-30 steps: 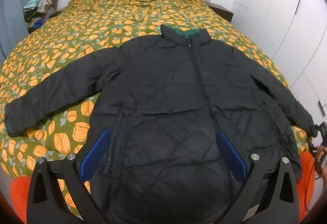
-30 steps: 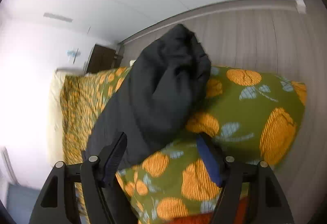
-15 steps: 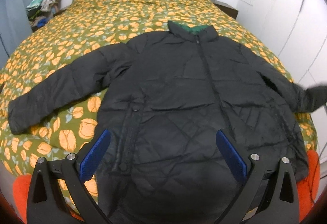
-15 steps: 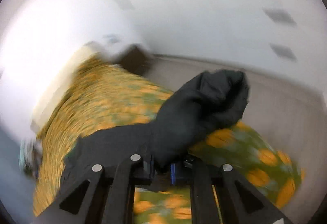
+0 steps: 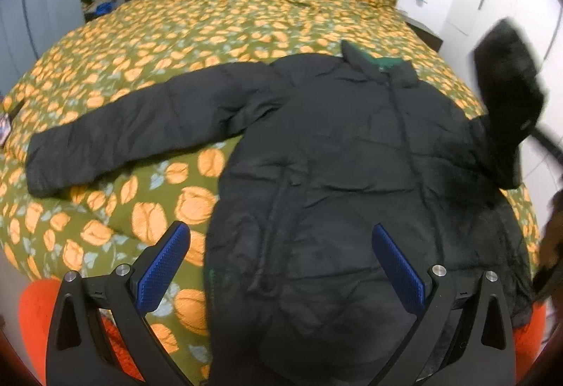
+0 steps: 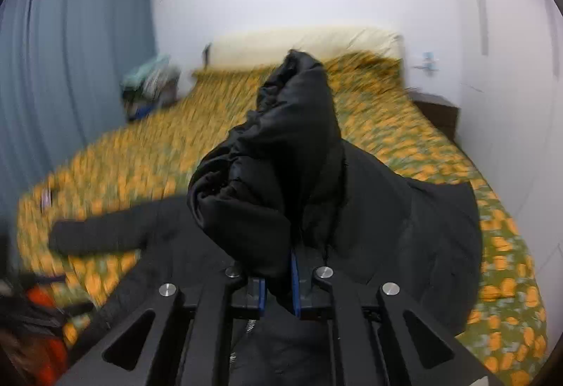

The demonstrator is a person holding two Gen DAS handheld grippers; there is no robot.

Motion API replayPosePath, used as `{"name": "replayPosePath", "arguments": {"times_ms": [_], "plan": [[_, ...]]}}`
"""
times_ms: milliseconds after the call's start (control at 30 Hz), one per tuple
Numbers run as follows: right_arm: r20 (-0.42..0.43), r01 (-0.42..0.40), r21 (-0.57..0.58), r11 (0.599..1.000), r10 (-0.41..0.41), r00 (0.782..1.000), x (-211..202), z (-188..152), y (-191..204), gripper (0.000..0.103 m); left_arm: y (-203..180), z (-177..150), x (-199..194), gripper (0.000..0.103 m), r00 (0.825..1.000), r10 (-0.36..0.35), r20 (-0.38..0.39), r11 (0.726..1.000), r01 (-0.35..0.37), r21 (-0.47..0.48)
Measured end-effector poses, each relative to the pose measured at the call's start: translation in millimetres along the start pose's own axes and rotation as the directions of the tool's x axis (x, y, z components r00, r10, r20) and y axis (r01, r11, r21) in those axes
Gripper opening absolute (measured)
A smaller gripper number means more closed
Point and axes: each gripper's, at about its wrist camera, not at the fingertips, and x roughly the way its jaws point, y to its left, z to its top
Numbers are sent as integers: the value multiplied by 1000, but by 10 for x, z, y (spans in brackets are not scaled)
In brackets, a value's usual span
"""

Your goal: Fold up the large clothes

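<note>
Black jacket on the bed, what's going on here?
A person is folding a black puffer jacket spread front-up on the floral bedspread. The right gripper is shut on the jacket's right sleeve and holds it lifted above the body. The left gripper hovers open over the hem, holding nothing. The other sleeve lies stretched out flat.

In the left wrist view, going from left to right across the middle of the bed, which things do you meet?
Flat black quilted sleeve → zipped black puffer jacket body → raised black sleeve cuff, lifted above the green quilt with orange flowers.
</note>
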Motion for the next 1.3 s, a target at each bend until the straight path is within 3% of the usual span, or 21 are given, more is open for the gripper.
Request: {"name": "replayPosePath", "arguments": {"times_ms": [100,233,267,333,367,400,600,800,867,933,1000,1033,1100,1300], "plan": [[-67,-17,-51,999,13,998,278,-304,407,10,37,-13,60,103,1000,14,-11,1000,-14,-1],[-150,-54,-9,998,52,987,497,-633,634,14,48,-56,151,103,999,18,-36,1000,-18,2],[-166,-61,-1,998,60,984,525,-684,679,22,46,-65,175,103,999,12,-46,1000,-12,-2],[-211,-91,21,996,93,973,606,-817,734,57,50,-79,194,103,998,-17,-54,1000,17,-12],[-225,-129,39,991,135,965,607,-915,696,82,51,-80,195,103,998,-46,-52,999,45,-22],[-233,-166,49,985,173,957,574,-969,725,85,55,-78,193,103,996,-77,-49,996,76,-36],[-222,-217,86,972,231,947,132,-1139,721,85,-62,35,257,103,976,-209,-58,977,207,-45],[-203,-178,213,961,222,954,-305,-1332,358,85,-638,297,772,102,945,-284,-160,951,299,80],[-188,-158,240,958,206,960,-396,-1352,248,85,-844,369,1049,88,946,-250,-206,952,279,124],[-175,-132,260,957,181,968,-456,-1366,161,85,-989,397,1262,29,948,-200,-248,955,245,167],[-157,-102,285,953,151,976,-527,-1374,26,85,-1065,499,1336,15,958,-159,-239,962,205,182],[-151,-90,293,952,139,979,-540,-1365,-28,85,-1090,575,1318,10,961,-162,-226,959,207,193],[-136,-70,315,947,118,984,-571,-1361,-169,85,-1144,770,1235,9,972,-151,-178,954,191,233],[-114,-39,372,928,88,990,-521,-1172,-614,84,-1029,1449,1071,10,998,-59,4,954,55,296]]}}
